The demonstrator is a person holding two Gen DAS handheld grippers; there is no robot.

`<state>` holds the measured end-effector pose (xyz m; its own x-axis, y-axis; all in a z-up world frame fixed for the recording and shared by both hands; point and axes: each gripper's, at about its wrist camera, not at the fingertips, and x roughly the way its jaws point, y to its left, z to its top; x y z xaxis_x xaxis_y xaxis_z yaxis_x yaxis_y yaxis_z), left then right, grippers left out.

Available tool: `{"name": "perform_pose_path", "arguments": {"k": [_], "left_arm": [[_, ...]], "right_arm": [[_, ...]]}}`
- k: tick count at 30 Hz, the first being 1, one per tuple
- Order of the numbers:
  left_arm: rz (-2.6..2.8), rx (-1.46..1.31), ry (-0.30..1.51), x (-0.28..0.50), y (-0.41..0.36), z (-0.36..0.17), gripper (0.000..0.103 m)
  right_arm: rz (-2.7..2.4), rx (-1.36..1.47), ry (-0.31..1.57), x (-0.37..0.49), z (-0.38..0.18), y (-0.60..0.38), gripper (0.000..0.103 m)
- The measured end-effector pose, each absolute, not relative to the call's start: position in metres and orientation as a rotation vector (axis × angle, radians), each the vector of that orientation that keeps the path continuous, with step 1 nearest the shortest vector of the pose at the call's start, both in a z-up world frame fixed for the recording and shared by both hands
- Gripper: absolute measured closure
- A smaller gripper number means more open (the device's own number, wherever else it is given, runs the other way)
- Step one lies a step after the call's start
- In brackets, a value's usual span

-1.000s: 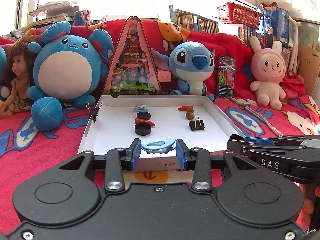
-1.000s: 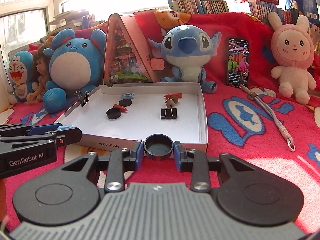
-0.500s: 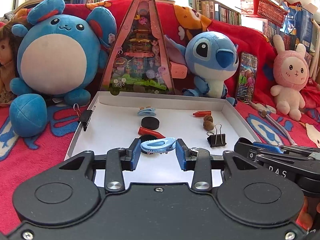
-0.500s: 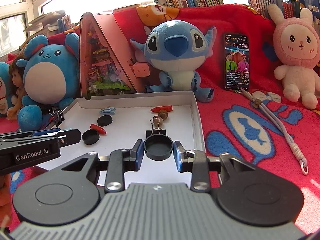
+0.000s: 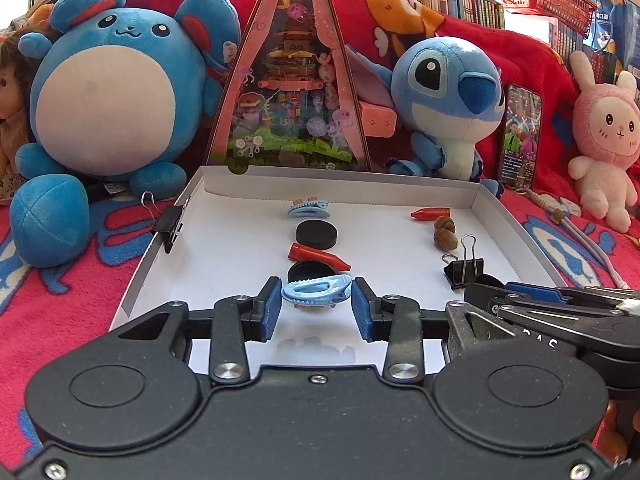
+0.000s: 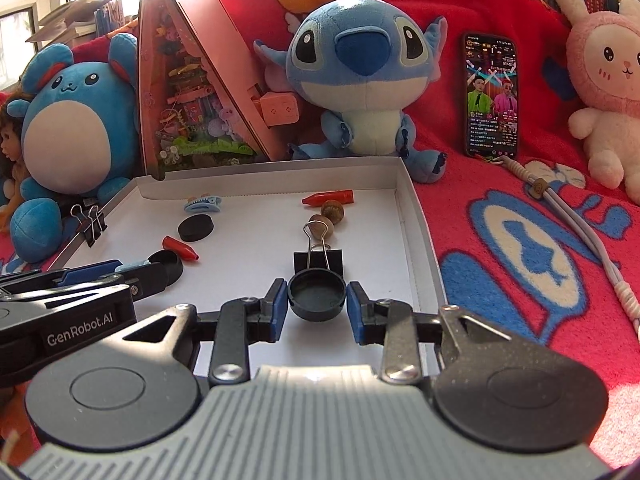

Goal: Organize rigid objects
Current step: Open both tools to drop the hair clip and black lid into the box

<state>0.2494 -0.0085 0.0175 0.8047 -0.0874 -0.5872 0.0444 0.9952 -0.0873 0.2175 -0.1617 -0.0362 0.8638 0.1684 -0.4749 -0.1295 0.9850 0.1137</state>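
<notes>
My left gripper [image 5: 316, 306] is shut on a light blue hair clip [image 5: 316, 290] and holds it over the front of the white box lid [image 5: 236, 240]. My right gripper [image 6: 317, 308] is shut on a black round cap [image 6: 317, 291] over the lid's front right, just before a black binder clip [image 6: 318, 258]. In the lid lie a second blue hair clip [image 5: 309, 209], two black caps [image 5: 317, 234], two red pointed caps [image 5: 318, 257], two brown nuts [image 5: 445, 232] and the binder clip [image 5: 464, 266]. The left gripper also shows in the right wrist view [image 6: 80, 280].
Another binder clip [image 5: 170, 222] is clipped on the lid's left wall. Plush toys, a doll, a triangular toy box [image 5: 290, 80] and a phone [image 6: 491, 94] line the back on the red blanket. A grey cord [image 6: 572, 216] lies to the right.
Both grippers have moved forward and lower over the lid, still holding the blue hair clip and the black cap. The objects in the lid have not moved.
</notes>
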Motion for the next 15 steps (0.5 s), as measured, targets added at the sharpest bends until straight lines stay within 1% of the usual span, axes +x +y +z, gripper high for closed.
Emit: {"name": "perform_pose_path", "arguments": {"k": [15], "left_arm": [[-0.049, -0.03, 0.637, 0.255, -0.015, 0.006, 0.067]], "right_arm": [[0.151, 0.061, 0.515, 0.224, -0.042, -0.158, 0.066]]}}
